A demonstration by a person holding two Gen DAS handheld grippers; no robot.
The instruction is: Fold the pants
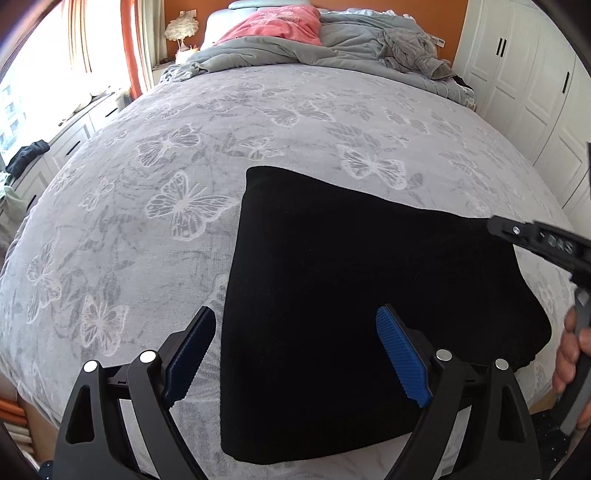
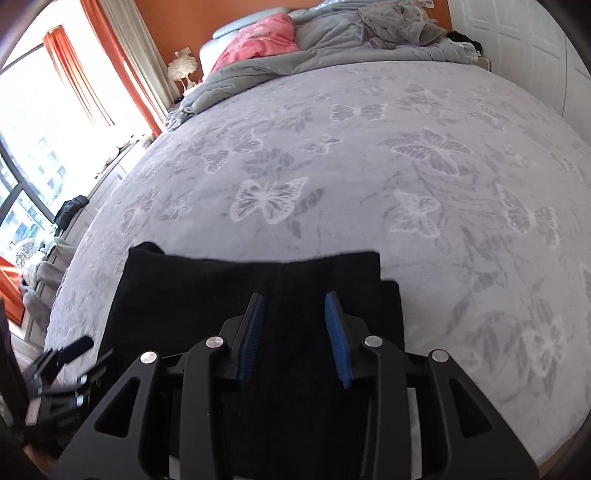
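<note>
The black pants [image 1: 369, 280] lie folded into a compact stack near the front edge of the bed [image 1: 258, 129]; they also show in the right wrist view [image 2: 221, 288]. My left gripper [image 1: 297, 323] is open wide and hovers over the stack's left part, holding nothing. My right gripper [image 2: 293, 306] is open over the stack, with no cloth between its blue pads. The right gripper's body [image 1: 543, 240] shows at the right edge of the left wrist view. The left gripper [image 2: 70, 350] shows at the lower left of the right wrist view.
The bed has a grey butterfly-pattern cover [image 2: 369, 166]. A crumpled grey duvet [image 1: 295, 51] and a pink pillow [image 1: 273, 26] lie at the head. White wardrobe doors [image 1: 535, 74] stand to the right. A window with orange curtains [image 2: 110, 62] and a low white cabinet [image 1: 66, 144] are to the left.
</note>
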